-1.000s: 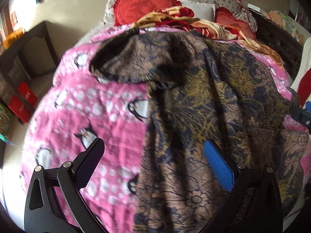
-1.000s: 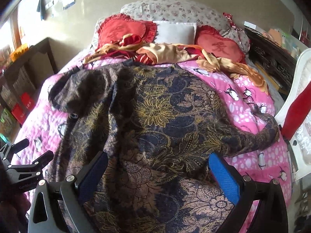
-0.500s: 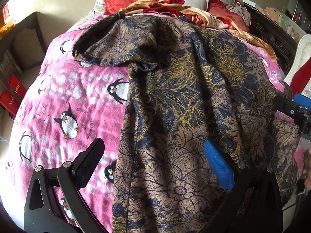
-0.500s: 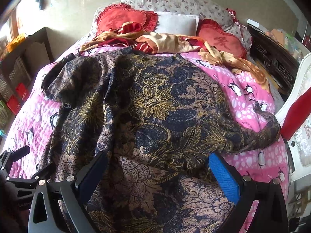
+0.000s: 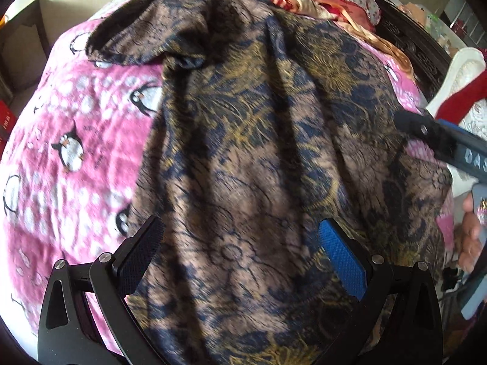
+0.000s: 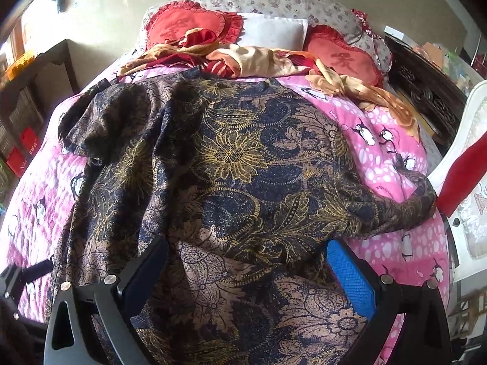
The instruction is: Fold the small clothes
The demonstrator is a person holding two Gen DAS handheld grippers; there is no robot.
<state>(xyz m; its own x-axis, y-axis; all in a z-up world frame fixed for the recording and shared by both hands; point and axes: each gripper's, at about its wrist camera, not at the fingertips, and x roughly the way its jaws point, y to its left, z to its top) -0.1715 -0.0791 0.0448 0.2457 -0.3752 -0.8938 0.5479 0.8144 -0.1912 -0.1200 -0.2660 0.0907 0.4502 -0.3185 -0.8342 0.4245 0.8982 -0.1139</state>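
Closer than a second ago, the floral shirt point(image 6: 243, 182) sprawls over the pink penguin blanket point(image 6: 392, 158). Left gripper point(image 5: 240, 243) and right gripper point(image 6: 246, 261) hang spread above its hem, empty. "DAS" point(image 5: 474, 158) marks the neighbouring tool.

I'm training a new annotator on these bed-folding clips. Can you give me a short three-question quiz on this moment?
1. True or false: the left gripper is open above the patterned garment.
2. What lies under the garment? A) bare wooden table B) pink penguin blanket C) white sheet
3. Fill in: behind the garment, near the white pillow, sit two ____ heart-shaped cushions.

Key: 1 true; 2 B; 3 red. The right gripper is open too, with nothing between its fingers.
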